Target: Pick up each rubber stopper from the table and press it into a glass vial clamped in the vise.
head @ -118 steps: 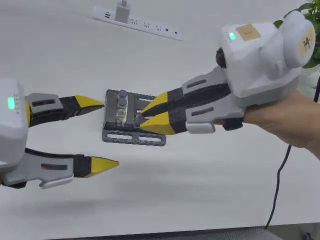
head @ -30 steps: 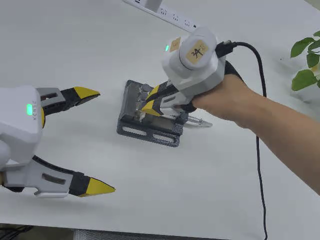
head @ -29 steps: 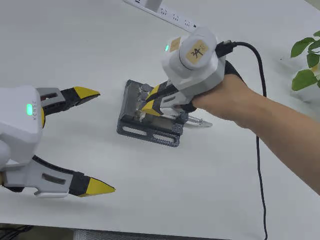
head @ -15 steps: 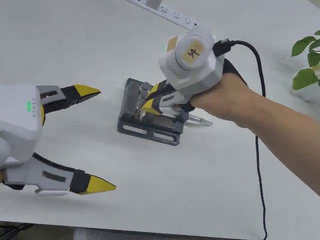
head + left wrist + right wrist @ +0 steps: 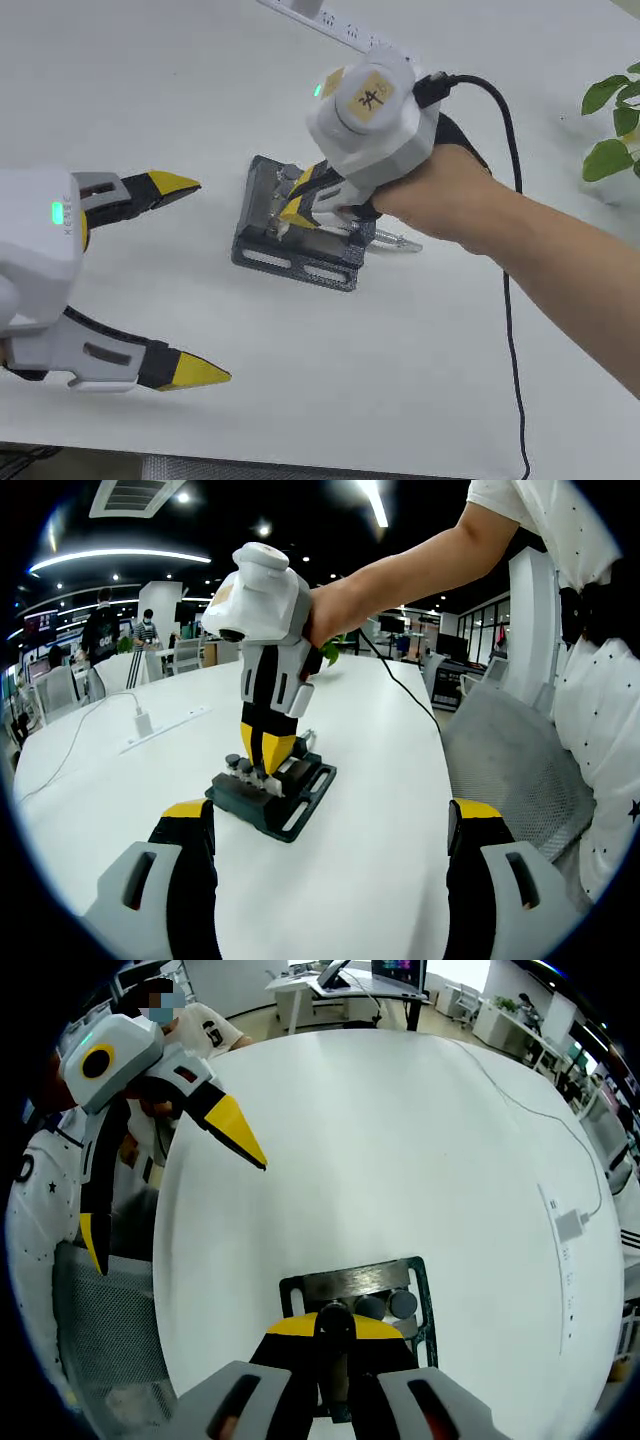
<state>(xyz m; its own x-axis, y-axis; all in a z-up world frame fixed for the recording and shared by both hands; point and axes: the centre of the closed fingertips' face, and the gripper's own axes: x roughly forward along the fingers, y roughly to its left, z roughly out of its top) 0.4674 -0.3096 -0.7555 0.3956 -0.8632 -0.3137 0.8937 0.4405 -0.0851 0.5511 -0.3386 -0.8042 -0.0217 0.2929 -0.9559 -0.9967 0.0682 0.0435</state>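
A dark vise (image 5: pixel 300 268) sits mid-table with a short row of glass vials clamped in it. My right gripper (image 5: pixel 290 207) points steeply down onto the vise's near end, its yellow tips shut on a dark rubber stopper (image 5: pixel 335 1319) at a vial's mouth. Beside it, two vials topped with grey stoppers (image 5: pixel 386 1305) stand in the vise (image 5: pixel 347 1284). My left gripper (image 5: pixel 190 277) is open wide, well left of the vise and holding nothing. From the left gripper view, the right gripper (image 5: pixel 266 752) stands upright over the vise (image 5: pixel 275 802) and its stoppered vials (image 5: pixel 240 768).
A white power strip (image 5: pixel 330 22) lies at the table's far edge. The vise's screw handle (image 5: pixel 397 240) sticks out to the right. A black cable (image 5: pixel 513 300) trails along the person's arm, and a green plant (image 5: pixel 610 130) stands at the right edge.
The right gripper has tipped more upright and shifted slightly left over the vise, still shut at the vial. The left gripper has stayed open in place.
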